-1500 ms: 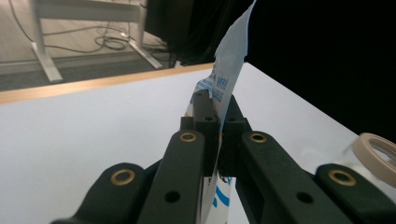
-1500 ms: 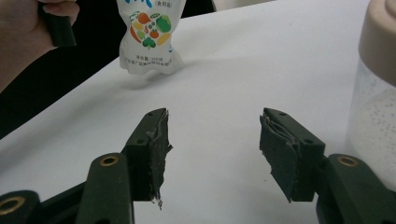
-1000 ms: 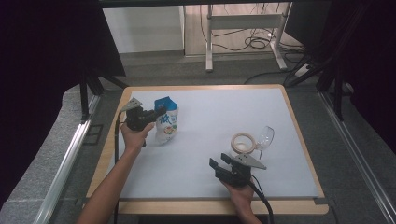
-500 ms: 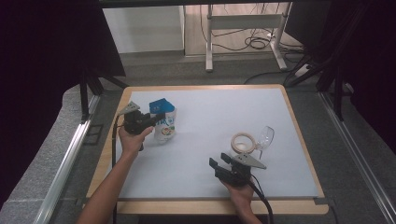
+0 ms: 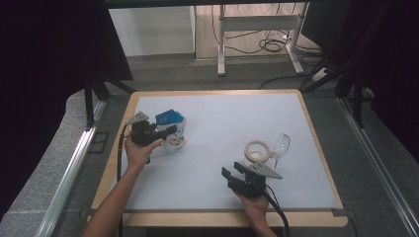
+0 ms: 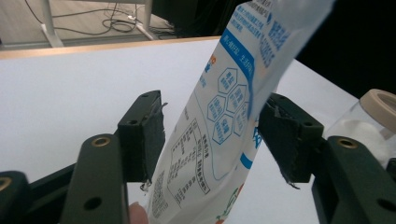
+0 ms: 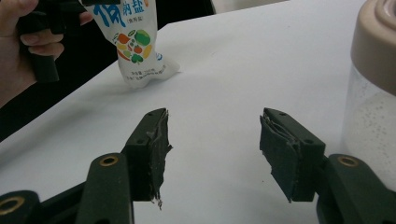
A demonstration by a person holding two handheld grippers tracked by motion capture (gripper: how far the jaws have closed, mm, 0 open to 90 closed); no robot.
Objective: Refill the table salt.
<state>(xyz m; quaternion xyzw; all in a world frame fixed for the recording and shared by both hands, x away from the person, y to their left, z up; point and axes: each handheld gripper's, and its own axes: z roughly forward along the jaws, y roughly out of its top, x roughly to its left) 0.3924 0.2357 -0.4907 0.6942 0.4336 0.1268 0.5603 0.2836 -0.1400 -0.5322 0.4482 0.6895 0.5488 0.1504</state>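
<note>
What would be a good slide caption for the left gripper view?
Left gripper with jaws just opened around a standing blue-and-white printed pouch, pads apparently off it.

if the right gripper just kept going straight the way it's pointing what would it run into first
Probably nothing close: the right gripper, jaws open with nothing between them, faces bare white table. The lidded jar sits just off to one side, and the salt bag stands far ahead off to the other; depth is hard to judge.

The pouch [image 6: 219, 126] top and jar [image 7: 373, 93] side are cut off.
</note>
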